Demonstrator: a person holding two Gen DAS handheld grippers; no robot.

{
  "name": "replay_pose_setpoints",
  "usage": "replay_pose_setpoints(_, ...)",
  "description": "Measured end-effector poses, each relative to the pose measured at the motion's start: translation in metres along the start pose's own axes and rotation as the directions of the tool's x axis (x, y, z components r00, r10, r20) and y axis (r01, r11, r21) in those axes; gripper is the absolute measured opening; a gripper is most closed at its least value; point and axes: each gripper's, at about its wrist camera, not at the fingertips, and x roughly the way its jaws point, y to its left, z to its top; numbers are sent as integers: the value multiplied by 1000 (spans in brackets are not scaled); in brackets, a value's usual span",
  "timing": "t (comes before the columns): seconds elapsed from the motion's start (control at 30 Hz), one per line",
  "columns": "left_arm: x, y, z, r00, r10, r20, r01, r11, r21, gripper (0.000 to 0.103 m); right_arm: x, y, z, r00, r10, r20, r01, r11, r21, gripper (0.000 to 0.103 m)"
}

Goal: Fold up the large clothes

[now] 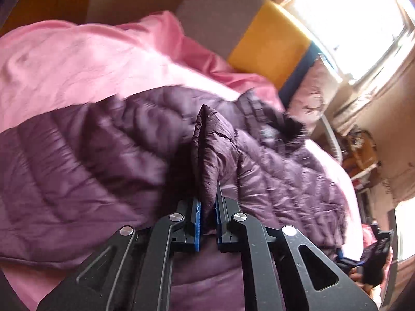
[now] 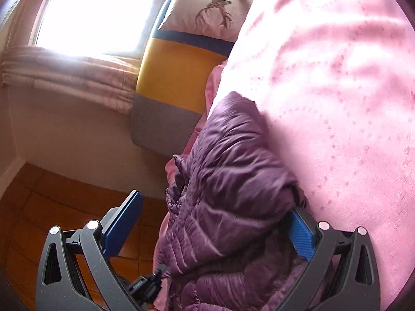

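Left wrist view: the left gripper (image 1: 207,223) sits at 6 o'clock, its blue pads (image 1: 197,223) pressed together on a raised fold of the purple quilted jacket (image 1: 103,160). The pinched fold stands up toward 12 o'clock from the pads. The jacket spreads across the middle of the frame, from 9 o'clock to 4 o'clock, lying on a pink blanket (image 1: 77,59) that fills the upper left. A yellow and grey headboard (image 1: 259,41) shows at 1 o'clock, a bright window (image 1: 350,20) at 2 o'clock. The right gripper (image 1: 376,254) appears small at 4 o'clock, at the jacket's far edge; its state is not readable here

Right wrist view: the right gripper (image 2: 207,228) stands spread wide, one blue pad (image 2: 124,223) at 7 o'clock over the wooden floor (image 2: 39,194), the other at 5 o'clock against the pink blanket (image 2: 337,103). A bunched edge of the purple quilted jacket (image 2: 228,181) lies between the pads, nearer the 5 o'clock one, not squeezed. The headboard (image 2: 176,72) is at 12 o'clock, the window (image 2: 98,13) at 11 o'clock. Part of the left gripper (image 2: 145,285) shows at 6 o'clock
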Motion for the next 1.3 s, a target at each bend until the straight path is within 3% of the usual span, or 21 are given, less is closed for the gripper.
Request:
replay_pose_setpoints(0.13, 9, -1, -10, 1000, 22, -17, -21, 999, 40, 7, -3, 5, -1, 998, -61, -23, 60, 996, -62, 98)
replay_pose_setpoints(0.2, 8, -1, -10, 1000, 19, -10, -18, 999, 48, 7, -9, 20, -5, 983, -179, -37, 171, 973, -156, 98)
replay_pose_setpoints(0.3, 4, -3, -11, 1000, 15, 6, -15, 998, 61, 7, -15, 50, -18, 954, -300, -3, 277, 885, -375, 98)
replay_pose_setpoints(0.47, 1, -14, -13, 999, 22, 29, -25, 994, 104, 7, 27, 101, -29, 923, -381, 54, 336, 728, -598, 98)
replay_pose_setpoints(0.6, 9, -10, -18, 998, 57, 19, -58, 991, 116, 7, 86, 103, -26, 856, -508, 100, 436, 603, -668, 98)
replay_pose_setpoints(0.77, 21, 1, -28, 999, 52, 12, -52, 995, 81, 9, 122, 53, -25, 754, -644, 128, 528, 480, -701, 98)
replay_pose_setpoints(0.83, 21, 2, -30, 998, 53, 16, -54, 996, 73, 11, 125, 46, -32, 745, -646, 168, 543, 440, -715, 99)
replay_pose_setpoints(0.9, 14, -2, -29, 995, 87, 37, -90, 992, 86, 13, 127, 46, -34, 734, -654, 184, 552, 416, -723, 100)
replay_pose_setpoints(0.97, -5, -12, -30, 981, 154, 119, -168, 979, 113, 24, 125, 45, -33, 737, -651, 180, 549, 422, -721, 101)
replay_pose_setpoints(1.07, -32, -26, -27, 963, 136, 232, -170, 976, 135, 36, 127, 45, -34, 735, -651, 191, 554, 413, -723, 101)
replay_pose_setpoints(1.2, -23, -50, -14, 972, 86, 220, -133, 969, 208, 37, 127, 46, -37, 731, -653, 200, 558, 403, -725, 101)
replay_pose_setpoints(1.3, 9, -58, -2, 980, 111, 165, -150, 959, 241, 37, 124, 46, -38, 734, -650, 199, 556, 406, -725, 101)
